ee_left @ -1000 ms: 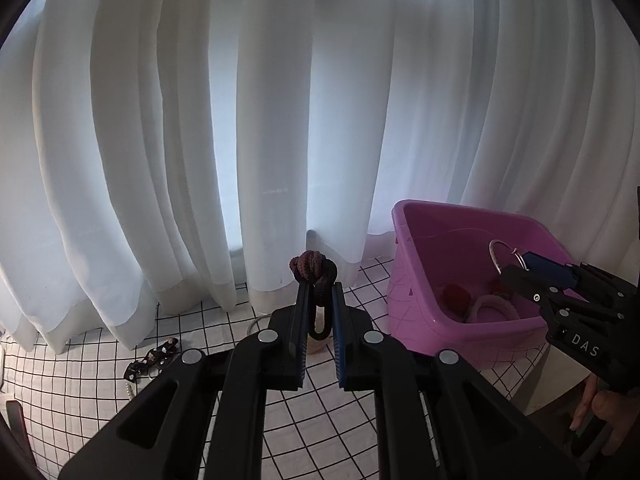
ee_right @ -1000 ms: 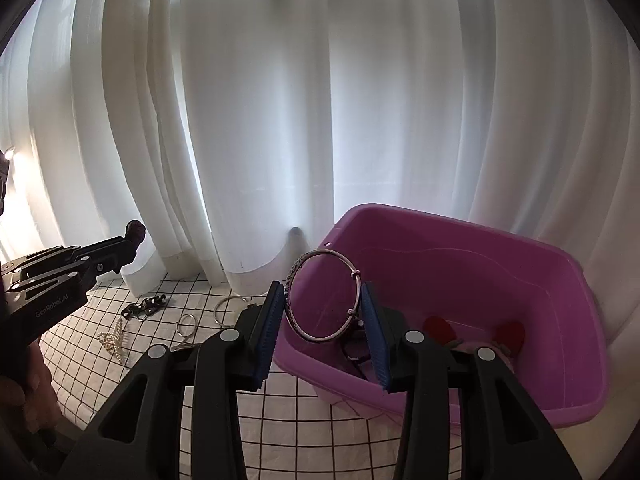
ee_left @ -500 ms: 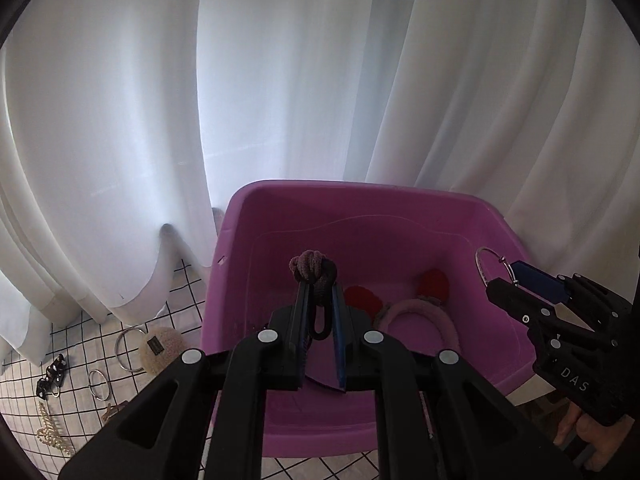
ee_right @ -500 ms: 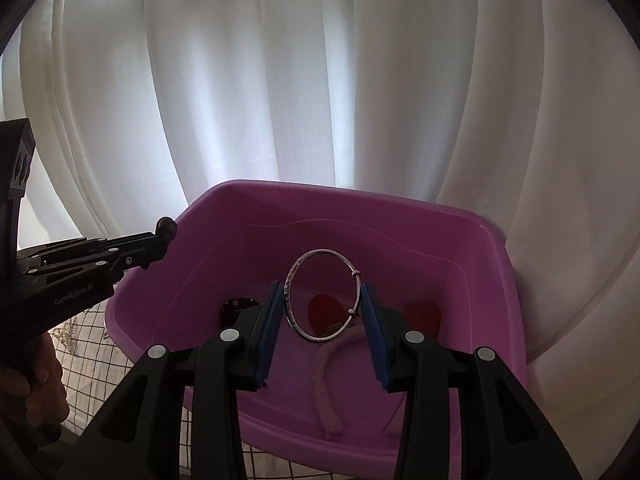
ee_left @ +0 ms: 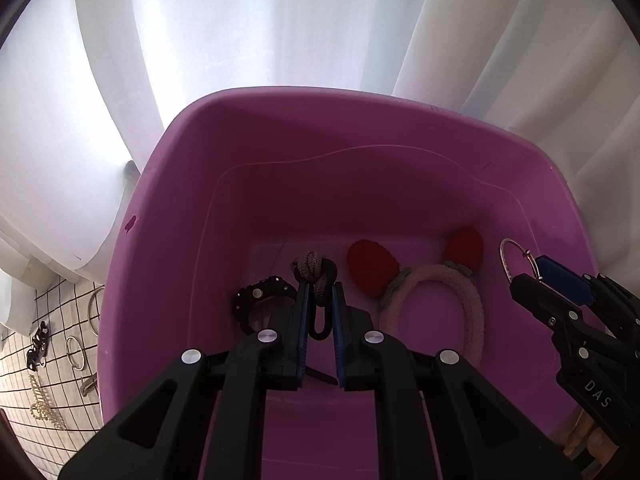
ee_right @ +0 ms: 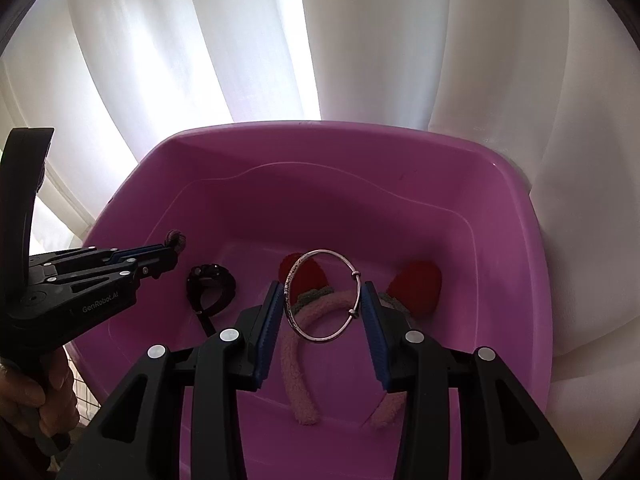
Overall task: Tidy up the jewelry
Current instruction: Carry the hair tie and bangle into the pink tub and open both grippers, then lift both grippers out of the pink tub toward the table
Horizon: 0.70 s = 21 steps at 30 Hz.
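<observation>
1. Our left gripper (ee_left: 320,300) sits at the lower centre of its frame, above the purple tub (ee_left: 360,128), clamped on a knotted hair tie (ee_left: 314,270).
2. Our right gripper (ee_right: 324,304), lower centre of its frame, grasps a silver bangle (ee_right: 322,294) upright between its blue pads (ee_right: 270,320), also above the tub.
3. On the tub floor lie a black watch (ee_right: 210,286) at centre left and a pink headband (ee_left: 440,300) with red ears at centre right.
4. At the lower left edge of the left view, rings (ee_left: 76,352), a dark clip (ee_left: 38,340) and a gold chain (ee_left: 46,406) lie on the gridded cloth (ee_left: 16,372).
5. White curtains (ee_right: 320,40) fill the upper frame.
</observation>
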Each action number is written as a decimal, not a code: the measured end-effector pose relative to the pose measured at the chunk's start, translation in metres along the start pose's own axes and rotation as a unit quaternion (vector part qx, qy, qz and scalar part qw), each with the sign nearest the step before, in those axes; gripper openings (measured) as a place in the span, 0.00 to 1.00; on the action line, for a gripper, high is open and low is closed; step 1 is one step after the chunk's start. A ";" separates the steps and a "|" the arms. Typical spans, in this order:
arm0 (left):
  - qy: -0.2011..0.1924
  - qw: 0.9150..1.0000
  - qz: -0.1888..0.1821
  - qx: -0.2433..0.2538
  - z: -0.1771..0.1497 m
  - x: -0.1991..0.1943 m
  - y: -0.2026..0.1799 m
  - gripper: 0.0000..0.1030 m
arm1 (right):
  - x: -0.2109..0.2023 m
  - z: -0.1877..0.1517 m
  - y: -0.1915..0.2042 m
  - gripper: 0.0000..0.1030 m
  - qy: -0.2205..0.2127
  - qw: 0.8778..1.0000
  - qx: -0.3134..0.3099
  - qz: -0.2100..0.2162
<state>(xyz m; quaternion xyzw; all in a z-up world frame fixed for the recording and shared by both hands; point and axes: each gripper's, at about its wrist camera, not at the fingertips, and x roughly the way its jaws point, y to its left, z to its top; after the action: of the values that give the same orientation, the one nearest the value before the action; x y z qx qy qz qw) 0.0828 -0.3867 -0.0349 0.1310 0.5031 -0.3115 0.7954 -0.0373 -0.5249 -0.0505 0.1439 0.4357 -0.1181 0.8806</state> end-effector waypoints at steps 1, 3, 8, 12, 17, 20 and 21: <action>0.006 1.000 0.005 0.000 0.000 0.003 0.000 0.11 | 0.004 0.002 0.002 0.37 0.005 1.000 -0.004 -0.002; 0.017 1.000 0.014 0.000 0.000 0.008 -0.001 0.12 | 0.010 0.005 0.005 0.37 0.018 1.000 -0.009 -0.007; 0.042 0.999 0.023 -0.006 0.000 0.016 -0.003 0.13 | 0.022 0.008 0.008 0.37 0.047 0.999 -0.011 -0.010; 0.050 0.998 0.028 -0.010 0.001 0.020 -0.004 0.19 | 0.025 0.007 0.011 0.38 0.056 0.998 -0.016 -0.010; 0.035 0.999 0.037 -0.005 0.001 0.013 -0.005 0.63 | 0.019 0.004 0.006 0.52 0.051 0.999 -0.016 -0.005; 0.036 0.999 0.038 -0.007 0.001 0.011 -0.005 0.66 | 0.015 0.004 0.007 0.52 0.049 0.999 -0.017 -0.003; 0.039 0.998 0.039 -0.009 0.000 0.012 -0.005 0.66 | 0.017 0.004 0.007 0.52 0.049 0.999 -0.016 -0.002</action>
<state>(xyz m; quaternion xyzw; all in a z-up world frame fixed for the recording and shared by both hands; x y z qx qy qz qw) 0.0839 -0.3949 -0.0451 0.1555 0.5311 -0.2705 0.7878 -0.0218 -0.5212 -0.0612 0.1340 0.4809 -0.1058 0.8600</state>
